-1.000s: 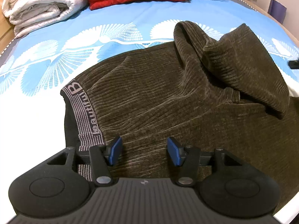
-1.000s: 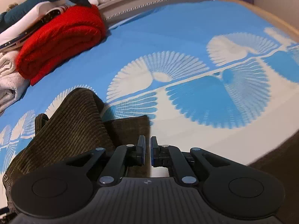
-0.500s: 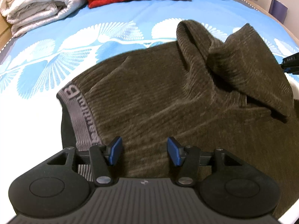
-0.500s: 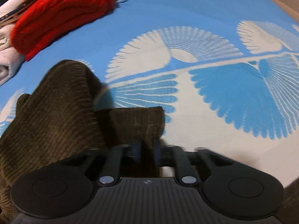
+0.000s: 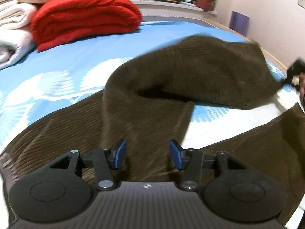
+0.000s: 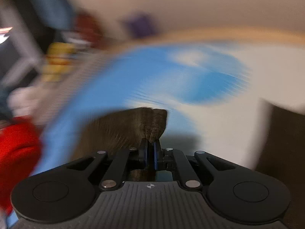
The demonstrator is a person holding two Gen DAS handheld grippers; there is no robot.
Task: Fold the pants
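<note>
1. The dark brown ribbed corduroy pants [image 5: 144, 118] lie on the bed's blue-and-white fan-print sheet [image 5: 63, 61], one leg lifted in an arch towards the right edge.
2. The right gripper [image 6: 150, 148] has its jaws clamped on that leg's hem; the leg's long axis runs from there back to the body of the pants.
3. The left gripper [image 5: 147, 155], jaws apart and closing slightly, hovers above the cloth near the leg fork, gripping nothing.
4. The left wrist view shows the whole arch; the blurred right view shows only the pinched hem.
</note>
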